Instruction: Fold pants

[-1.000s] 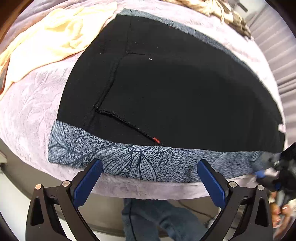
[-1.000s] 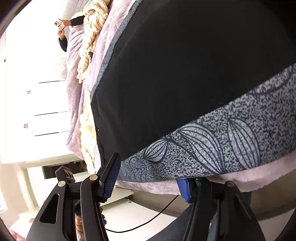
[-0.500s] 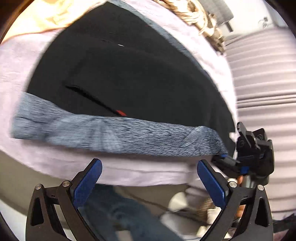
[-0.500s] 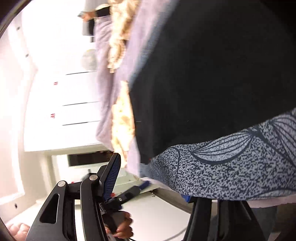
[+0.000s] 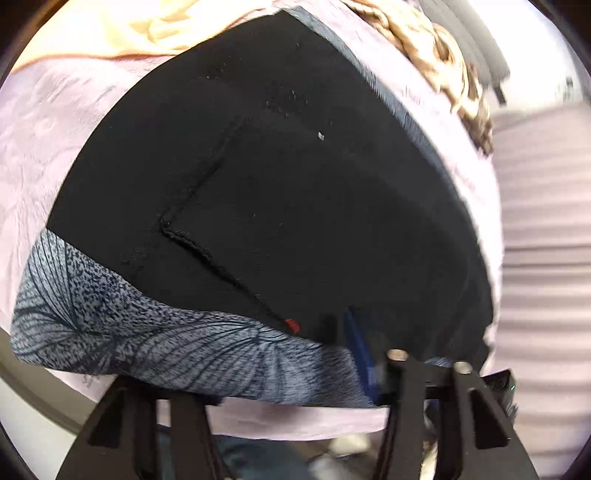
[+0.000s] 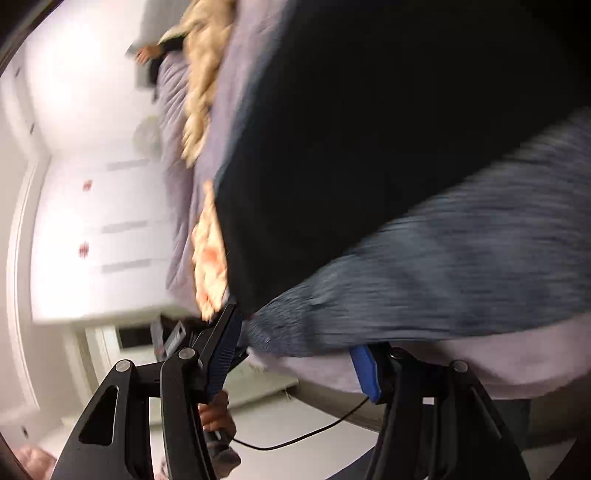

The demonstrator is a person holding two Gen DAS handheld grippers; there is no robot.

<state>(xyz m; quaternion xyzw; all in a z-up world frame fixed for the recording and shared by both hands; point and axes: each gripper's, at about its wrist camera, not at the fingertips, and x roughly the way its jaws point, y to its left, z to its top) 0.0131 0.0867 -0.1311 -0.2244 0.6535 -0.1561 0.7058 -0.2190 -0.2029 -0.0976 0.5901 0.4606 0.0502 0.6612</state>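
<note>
Black pants with a grey leaf-patterned waistband lie flat on a lilac bed cover; a pocket seam and a small red tag show near the band. My left gripper is open around the waistband: the left finger is hidden under the band and the blue-padded right fingertip lies on top. In the right wrist view the pants and blurred waistband fill the frame. My right gripper is open at the band's corner, pads on either side, near the bed edge.
The lilac bed cover hangs over the near edge. A cream garment lies at the far left and a beige knotted throw at the far right. White cupboards stand beyond the bed; a black cable crosses the floor.
My left gripper moved forward onto the waistband, so the band now covers its left finger. My right gripper shifted along the band to its corner; the view is blurred by motion.
</note>
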